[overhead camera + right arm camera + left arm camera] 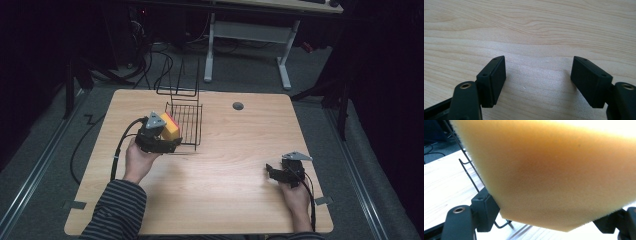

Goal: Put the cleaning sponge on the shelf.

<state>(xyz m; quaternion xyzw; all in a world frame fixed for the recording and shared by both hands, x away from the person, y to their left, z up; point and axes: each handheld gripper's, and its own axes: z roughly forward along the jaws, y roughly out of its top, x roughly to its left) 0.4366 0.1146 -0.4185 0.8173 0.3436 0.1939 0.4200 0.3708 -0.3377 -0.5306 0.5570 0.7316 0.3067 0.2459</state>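
A dark room with cables on a grey floor surrounds a pale wooden surface with rounded corners.

Nearest, toward the near right corner of the surface, a hand holds the right gripper low over the bare wood, pointing toward the left edge. In the right gripper view its two black jaws stand wide apart with only wood grain between them.

Farther in, on the left half of the surface, the other hand, in a striped sleeve, holds the left gripper raised. Its jaws are closed on a yellow foam sponge with a red top layer; in the left gripper view the sponge sits squeezed between the two black pads, and thin black wires pass just behind it.

Just beyond the sponge, toward the far edge, stands a black wire rack with upright loops. A small round grey grommet lies in the surface near the far edge.
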